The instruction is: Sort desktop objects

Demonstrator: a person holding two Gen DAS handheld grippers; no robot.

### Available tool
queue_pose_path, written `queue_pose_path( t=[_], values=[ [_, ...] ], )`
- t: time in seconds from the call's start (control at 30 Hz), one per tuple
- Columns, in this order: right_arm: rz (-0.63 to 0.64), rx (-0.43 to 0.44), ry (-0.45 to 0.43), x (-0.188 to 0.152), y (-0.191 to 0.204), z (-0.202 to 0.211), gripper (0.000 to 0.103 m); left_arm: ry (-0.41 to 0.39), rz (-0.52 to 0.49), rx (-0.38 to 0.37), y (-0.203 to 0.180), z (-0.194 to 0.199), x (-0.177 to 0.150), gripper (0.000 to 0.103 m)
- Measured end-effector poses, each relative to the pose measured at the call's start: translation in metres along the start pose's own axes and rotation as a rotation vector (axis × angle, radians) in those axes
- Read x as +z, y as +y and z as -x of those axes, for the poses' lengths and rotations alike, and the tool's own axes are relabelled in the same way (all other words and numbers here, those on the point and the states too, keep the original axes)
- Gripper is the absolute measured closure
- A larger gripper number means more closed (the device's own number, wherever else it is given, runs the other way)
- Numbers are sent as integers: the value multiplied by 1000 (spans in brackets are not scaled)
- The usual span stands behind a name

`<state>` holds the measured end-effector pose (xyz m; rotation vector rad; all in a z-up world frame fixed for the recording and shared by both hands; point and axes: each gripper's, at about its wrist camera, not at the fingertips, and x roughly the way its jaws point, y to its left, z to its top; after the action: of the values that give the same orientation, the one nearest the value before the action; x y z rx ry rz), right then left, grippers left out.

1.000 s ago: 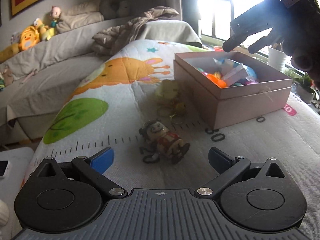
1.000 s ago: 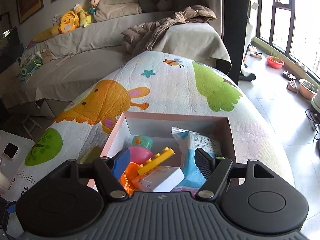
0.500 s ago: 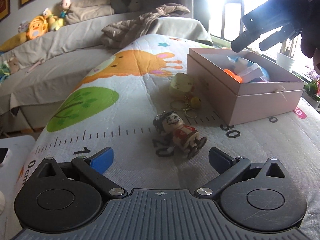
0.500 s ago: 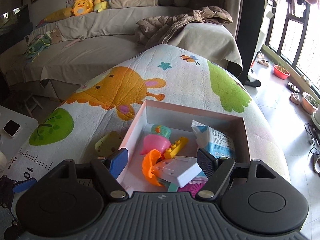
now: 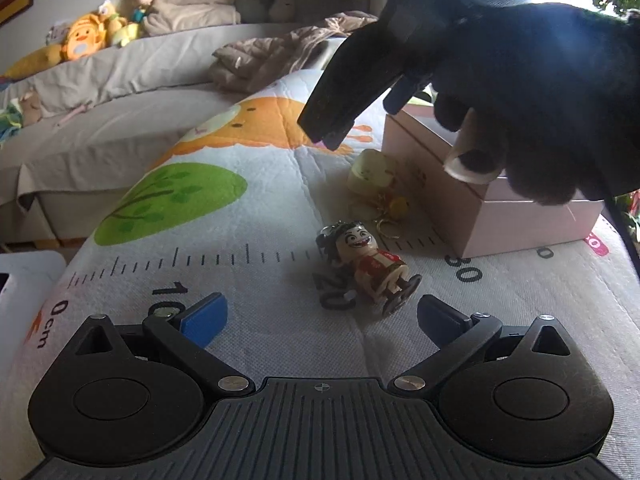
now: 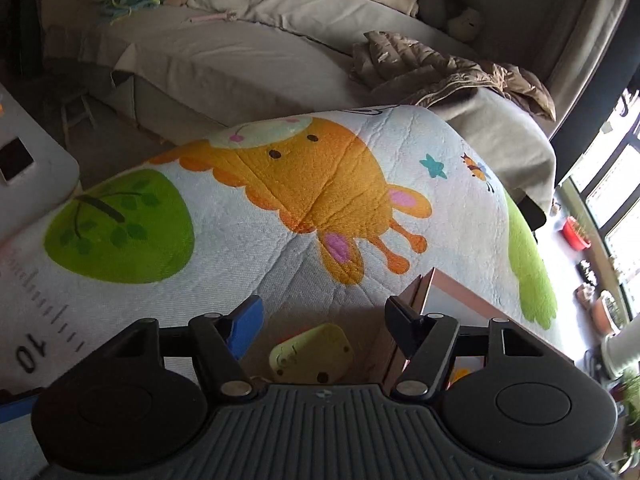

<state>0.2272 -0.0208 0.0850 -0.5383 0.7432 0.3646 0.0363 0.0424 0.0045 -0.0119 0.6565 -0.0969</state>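
Note:
A small doll keychain lies on the cartoon play mat, just ahead of my left gripper, which is open and empty. Beyond the doll rests a pale yellow-green case with a key ring, beside the pink box. A gloved hand holds my right gripper above that case. In the right wrist view the case lies on the mat low between the fingers of the right gripper. Its jaws are closing, and the pads do not touch the case. The box corner is next to the right finger.
A grey-covered sofa with plush toys and a brown jacket runs behind the mat. A white unit stands off the mat's left edge. Pots sit on the floor by the window at right.
My right gripper swung left from above the open box to above the yellow-green case and rolled. Its hand now fills the upper right of the left wrist view. The left gripper barely moved.

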Motion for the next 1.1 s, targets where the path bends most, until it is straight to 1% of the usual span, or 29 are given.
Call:
queue_pose_path(
  t=[0.03, 0.1, 0.17, 0.2, 0.23, 0.33, 0.5, 0.6, 0.73, 0.87, 1.1],
  values=[
    [11, -4, 13, 2, 3, -7, 36, -3, 1, -1, 0, 0, 0, 0],
    [19, -23, 57, 4, 6, -23, 40, -8, 3, -5, 1, 1, 0, 0],
    [20, -16, 93, 3, 7, -32, 50, -9, 8, -10, 2, 1, -1, 0],
    [22, -10, 111, 0, 8, -36, 52, -9, 12, -13, 2, 1, -1, 0],
    [25, -3, 128, -2, 10, -37, 57, -9, 15, -15, 3, 2, -1, 0],
    [54, 0, 125, -12, 15, -30, 57, -13, 17, -19, 4, 3, -1, 0],
    [77, 65, 119, -28, 22, -5, 58, -3, -6, -20, 0, 5, -3, 0],
    [94, 102, 103, -43, 29, 13, 59, 4, -24, -25, -2, 7, -6, 0],
    [84, 144, 75, -67, 30, 38, 59, 15, -42, -25, -5, 8, -8, 0],
    [50, 181, 44, -95, 23, 60, 59, 23, -62, -23, -8, 9, -9, 0],
    [-117, 214, -1, -144, -8, 90, 59, 45, -98, 0, -15, 9, -12, 0]
  ],
)
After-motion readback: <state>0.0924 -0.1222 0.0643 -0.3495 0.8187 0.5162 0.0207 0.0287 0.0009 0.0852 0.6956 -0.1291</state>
